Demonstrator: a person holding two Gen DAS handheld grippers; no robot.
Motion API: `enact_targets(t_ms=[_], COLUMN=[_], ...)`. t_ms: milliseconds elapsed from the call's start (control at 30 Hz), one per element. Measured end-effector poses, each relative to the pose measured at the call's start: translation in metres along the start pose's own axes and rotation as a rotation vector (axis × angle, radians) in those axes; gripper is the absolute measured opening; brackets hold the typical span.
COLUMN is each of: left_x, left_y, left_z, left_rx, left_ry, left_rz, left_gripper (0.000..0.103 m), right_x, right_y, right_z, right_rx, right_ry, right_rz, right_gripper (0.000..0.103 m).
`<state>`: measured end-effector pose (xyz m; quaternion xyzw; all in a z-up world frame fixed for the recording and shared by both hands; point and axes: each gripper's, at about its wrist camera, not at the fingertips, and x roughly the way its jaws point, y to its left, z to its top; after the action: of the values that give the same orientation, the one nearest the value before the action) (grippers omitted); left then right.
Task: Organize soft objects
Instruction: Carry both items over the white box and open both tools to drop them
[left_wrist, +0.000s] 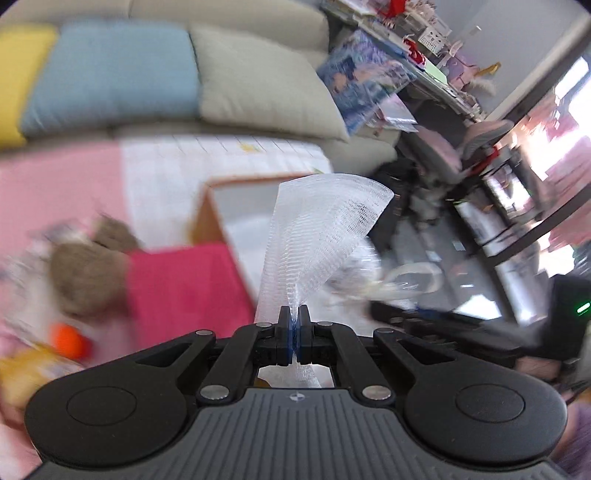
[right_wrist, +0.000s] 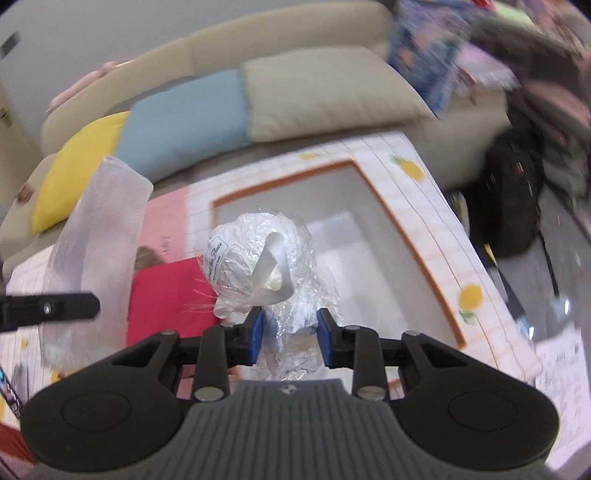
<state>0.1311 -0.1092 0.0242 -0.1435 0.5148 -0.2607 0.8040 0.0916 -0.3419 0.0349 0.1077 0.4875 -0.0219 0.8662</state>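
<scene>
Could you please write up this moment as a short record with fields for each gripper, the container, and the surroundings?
left gripper: shut on a strip of white mesh cloth
right gripper: shut on a crumpled clear plastic bag with a white ribbon loop
container: open white bin with an orange rim, beyond the bag
beside the bin: pink cloth
background: sofa with yellow, blue and beige cushions

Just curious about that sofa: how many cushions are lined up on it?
3, side by side along the sofa: a yellow cushion at the left end, a blue cushion in the middle, a beige cushion on the right. More may lie beyond the frame.
</scene>
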Motion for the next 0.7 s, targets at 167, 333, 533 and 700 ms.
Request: enact_targets(t_ms=[167, 333, 533, 700], left_x=[0.067, 0.114, 0.151, 0.165], left_y=[0.008, 0.011, 0.002, -0.001], left_z=[0.016, 0.019, 0.02, 0.011], left_rx=[-0.204, -0.311, -0.264, -0.248], left_ry=[0.153, 0.245, 0.329, 0.37], left_rz=[-0.044, 0.009, 0.169, 0.251], left_gripper=[0.002, 0.001, 0.002, 0.003], right_x=[0.039, 0.079, 0.11, 0.126], right_y=[-0.035, -0.047, -0.047, -0.045], right_z=[0.011, 0.01, 0.004, -0.003], right_rx=[0.099, 0.127, 0.091, 0.076], right_ry=[0.119, 0.203, 0.265, 0.305], right_rz=[-0.024, -0.042, -0.06, -0.057], right_gripper=[0.03, 0.03, 0.031, 0.033])
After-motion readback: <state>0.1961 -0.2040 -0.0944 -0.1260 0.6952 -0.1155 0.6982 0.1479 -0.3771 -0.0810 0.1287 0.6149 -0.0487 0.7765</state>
